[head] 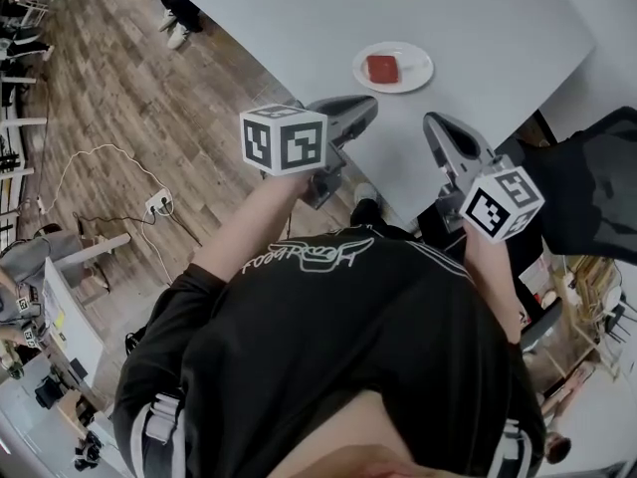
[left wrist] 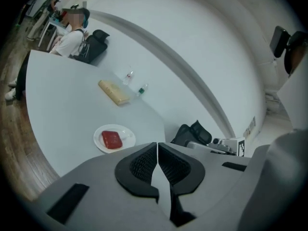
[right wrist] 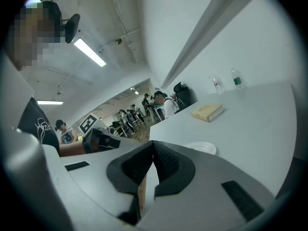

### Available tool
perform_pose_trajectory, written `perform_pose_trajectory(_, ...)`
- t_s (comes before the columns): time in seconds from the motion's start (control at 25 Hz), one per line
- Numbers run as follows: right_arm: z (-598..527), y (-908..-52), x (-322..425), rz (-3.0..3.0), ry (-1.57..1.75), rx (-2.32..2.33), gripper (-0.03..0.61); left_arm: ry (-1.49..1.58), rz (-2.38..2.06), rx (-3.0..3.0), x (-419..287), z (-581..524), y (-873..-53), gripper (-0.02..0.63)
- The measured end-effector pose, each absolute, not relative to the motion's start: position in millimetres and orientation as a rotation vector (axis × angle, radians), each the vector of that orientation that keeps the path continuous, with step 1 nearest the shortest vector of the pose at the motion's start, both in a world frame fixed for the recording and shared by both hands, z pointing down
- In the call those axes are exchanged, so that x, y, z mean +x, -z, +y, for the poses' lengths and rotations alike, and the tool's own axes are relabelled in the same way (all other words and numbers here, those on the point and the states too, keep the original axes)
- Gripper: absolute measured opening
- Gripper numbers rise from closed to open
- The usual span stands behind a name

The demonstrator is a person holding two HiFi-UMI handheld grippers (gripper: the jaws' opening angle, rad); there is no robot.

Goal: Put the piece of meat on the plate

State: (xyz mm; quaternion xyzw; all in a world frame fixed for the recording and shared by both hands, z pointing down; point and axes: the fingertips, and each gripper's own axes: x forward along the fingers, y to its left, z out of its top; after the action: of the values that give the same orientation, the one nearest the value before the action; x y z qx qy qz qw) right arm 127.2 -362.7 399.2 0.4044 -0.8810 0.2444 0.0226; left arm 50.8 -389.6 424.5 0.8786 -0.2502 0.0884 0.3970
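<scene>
A red piece of meat (head: 381,68) lies on a small white plate (head: 416,60) on the grey table (head: 299,28). The left gripper view shows the same meat (left wrist: 111,139) on the plate (left wrist: 127,134), ahead and to the left of the jaws. My left gripper (head: 363,108) hovers near the table's front edge, short of the plate, with its jaws touching and nothing between them. My right gripper (head: 438,125) is held beside it, also back from the plate, jaws together and empty. In the right gripper view only the plate's rim (right wrist: 203,148) peeks over the jaws.
A tan book (left wrist: 114,92) lies farther back on the table, with two small bottles (left wrist: 129,77) behind it. A black bag (left wrist: 91,44) and a seated person are at the table's far end. A cable and power strip (head: 157,203) lie on the wooden floor at left.
</scene>
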Motion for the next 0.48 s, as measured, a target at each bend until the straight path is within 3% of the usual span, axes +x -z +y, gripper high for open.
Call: perform_pose_trajectory(0.48,-270,-348,100,-2.781,-0.626,1.321,0.008,0.011,-0.461,2.511,27,-280,-335,0.008)
